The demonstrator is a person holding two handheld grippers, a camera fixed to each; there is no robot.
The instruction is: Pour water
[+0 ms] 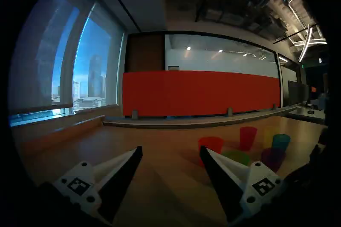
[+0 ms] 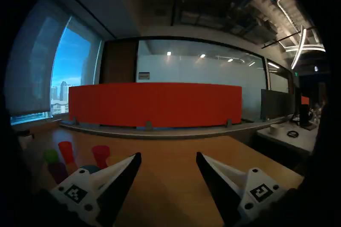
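Left tool [image 1: 169,148] spread, empty; right tool [image 2: 167,154] likewise. Cups [image 1: 247,137] clustered on worktop [image 1: 166,188], partly behind left tool's right finger. Red partition [image 1: 200,93] beyond, window [image 1: 91,73] left.

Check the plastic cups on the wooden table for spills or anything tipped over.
Nothing stands out. The coloured plastic cups look upright in a cluster on the wooden table, no puddle visible. The left tongs and right tongs are open, empty.

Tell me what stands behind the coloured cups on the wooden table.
Behind the cups runs a grey ledge carrying a red divider panel, with a glass wall beyond. Whatever lies directly behind the panel is covered.
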